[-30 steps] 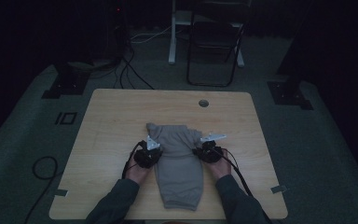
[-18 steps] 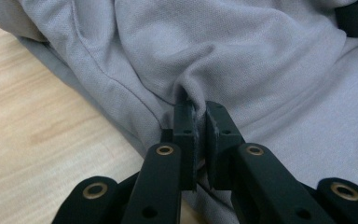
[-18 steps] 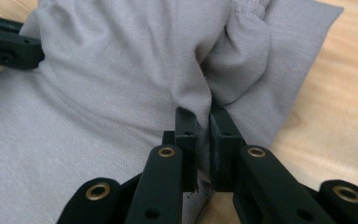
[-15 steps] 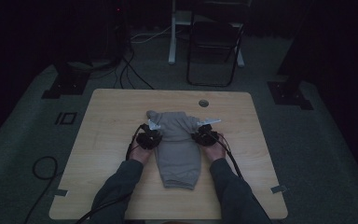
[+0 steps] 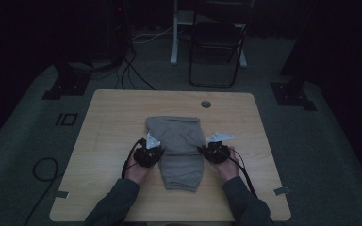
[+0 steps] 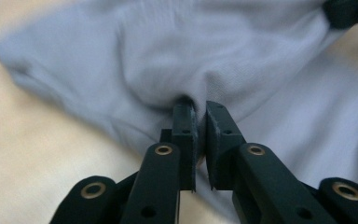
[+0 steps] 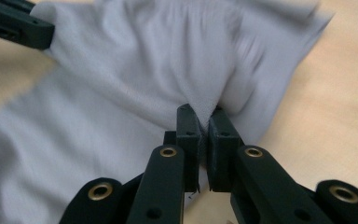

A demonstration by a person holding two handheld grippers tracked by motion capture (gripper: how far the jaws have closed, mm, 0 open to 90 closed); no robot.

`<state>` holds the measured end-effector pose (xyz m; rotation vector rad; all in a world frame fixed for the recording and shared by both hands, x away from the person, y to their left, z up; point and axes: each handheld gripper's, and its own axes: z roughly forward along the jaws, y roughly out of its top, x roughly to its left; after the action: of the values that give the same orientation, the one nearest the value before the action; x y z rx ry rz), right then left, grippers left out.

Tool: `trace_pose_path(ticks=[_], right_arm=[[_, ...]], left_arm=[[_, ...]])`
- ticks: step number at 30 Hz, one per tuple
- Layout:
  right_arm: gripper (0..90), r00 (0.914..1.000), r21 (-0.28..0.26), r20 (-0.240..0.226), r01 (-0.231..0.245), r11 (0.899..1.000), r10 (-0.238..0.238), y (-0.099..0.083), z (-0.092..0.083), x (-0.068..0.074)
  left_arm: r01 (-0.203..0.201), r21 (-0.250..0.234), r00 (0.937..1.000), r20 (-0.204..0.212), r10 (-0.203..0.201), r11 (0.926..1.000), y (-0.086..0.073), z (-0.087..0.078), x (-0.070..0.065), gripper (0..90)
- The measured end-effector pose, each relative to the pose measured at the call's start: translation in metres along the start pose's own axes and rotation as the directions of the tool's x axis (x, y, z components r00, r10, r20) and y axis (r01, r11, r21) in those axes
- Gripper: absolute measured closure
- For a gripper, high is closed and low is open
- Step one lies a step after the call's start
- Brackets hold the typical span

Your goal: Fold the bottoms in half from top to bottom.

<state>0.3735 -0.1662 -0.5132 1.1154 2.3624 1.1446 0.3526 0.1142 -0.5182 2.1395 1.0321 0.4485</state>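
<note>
Two hand-held grippers, left hand-held gripper point(image 5: 149, 153) and right hand-held gripper point(image 5: 215, 151), each pinch the grey cloth point(image 5: 179, 148) in the middle of the table point(image 5: 108, 117), so both should move together, keeping the fold even.

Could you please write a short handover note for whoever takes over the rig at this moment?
Left gripper: fingers pinched on the left edge of the grey garment.
Right gripper: fingers pinched on the garment's right edge.
Garment: mid-table, a fold of cloth lifted at each grip, far part lying doubled over the lower part.
Done: both edges gripped, the upper portion brought over as a fold.
Left: probably lay the fold flat, release both grips, then make any further folds.
</note>
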Motion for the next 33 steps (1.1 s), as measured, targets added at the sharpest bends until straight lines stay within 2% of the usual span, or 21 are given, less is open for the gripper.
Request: trace_pose_path(ticks=[2,4,5,7,9,10,11,12,15,18,22,26,27,28,29,31,33], right_arm=[[84.7,1.0,0.039,-0.002,-0.003,0.999,0.003,-0.011,0.008,0.001],[82.9,0.9995,0.076,-0.012,-0.029,0.997,0.03,-0.019,0.016,0.0],[81.5,0.9992,0.069,-0.022,-0.033,0.997,0.035,-0.019,0.015,-0.002],[69.0,0.9993,0.085,-0.014,-0.033,0.996,0.034,-0.016,0.013,-0.003],[61.9,0.9996,0.079,-0.017,-0.023,0.997,0.024,-0.013,0.009,-0.004],[61.9,0.9996,0.079,-0.017,-0.023,0.997,0.024,-0.013,0.009,-0.004],[58.8,0.9994,0.064,-0.019,-0.029,0.998,0.03,-0.012,0.006,-0.005],[56.2,0.9985,0.023,-0.029,-0.046,0.999,0.047,-0.007,-0.002,-0.009],[54.6,0.9973,-0.005,-0.02,-0.071,0.997,0.071,0.003,-0.007,-0.016],[54.2,0.9958,-0.008,-0.008,-0.091,0.996,0.091,0.013,-0.002,-0.022],[52.4,0.9869,0.006,-0.032,-0.158,0.987,0.158,0.024,0.016,-0.029],[48.5,0.9787,0.01,-0.057,-0.197,0.98,0.197,0.031,0.033,-0.027],[48.5,0.9787,0.01,-0.057,-0.197,0.98,0.197,0.031,0.033,-0.027],[47.5,0.9778,0.021,-0.059,-0.2,0.98,0.201,0.033,0.037,-0.027],[46.2,0.9776,0.048,-0.058,-0.2,0.979,0.202,0.034,0.045,-0.026],[45.2,0.9774,0.064,-0.047,-0.203,0.977,0.206,0.034,0.051,-0.028],[45.8,0.9708,0.079,-0.059,-0.228,0.971,0.233,0.032,0.055,-0.031]], left_arm=[[0.02,0.028,0.9998,0.005,-0.02,0.9994,-0.012,0.009,-0.001,81.6],[0.043,0.006,0.999,0.014,-0.043,0.9991,-0.017,0.009,0.001,79.4],[0.058,0.009,0.9982,0.018,-0.058,0.9983,-0.017,0.009,0.003,77.6],[0.047,0.019,0.9988,0.009,-0.047,0.9987,-0.015,0.007,0.004,69.4],[0.048,0.014,0.9988,0.01,-0.048,0.9988,-0.013,0.003,0.006,64.3],[0.048,0.014,0.9988,0.01,-0.048,0.9988,-0.013,0.003,0.006,61.9],[0.054,-0.012,0.9983,0.021,-0.053,0.9985,-0.011,-0.002,0.009,61.9],[0.055,-0.022,0.9982,0.024,-0.054,0.9983,-0.009,-0.005,0.011,59.2],[0.066,-0.053,0.9976,0.026,-0.064,0.9964,-0.003,-0.01,0.017,55.9],[0.08,-0.065,0.9968,0.014,-0.079,0.9947,0.005,-0.01,0.025,54.8],[0.104,-0.053,0.9945,0.006,-0.104,0.9932,0.017,0.002,0.038,55.7],[0.138,-0.022,0.9904,-0.002,-0.138,0.9902,0.026,0.021,0.049,60.1],[0.138,-0.022,0.9904,-0.002,-0.138,0.9902,0.026,0.021,0.049,60.8],[0.156,-0.011,0.9877,0.011,-0.156,0.9877,0.031,0.029,0.052,60.8],[0.16,-0.009,0.987,0.016,-0.16,0.987,0.032,0.031,0.053,61.4],[0.164,-0.004,0.9858,0.039,-0.164,0.9865,0.036,0.036,0.052,61.6],[0.159,0.009,0.9852,0.063,-0.159,0.9872,0.038,0.041,0.05,61.5]])
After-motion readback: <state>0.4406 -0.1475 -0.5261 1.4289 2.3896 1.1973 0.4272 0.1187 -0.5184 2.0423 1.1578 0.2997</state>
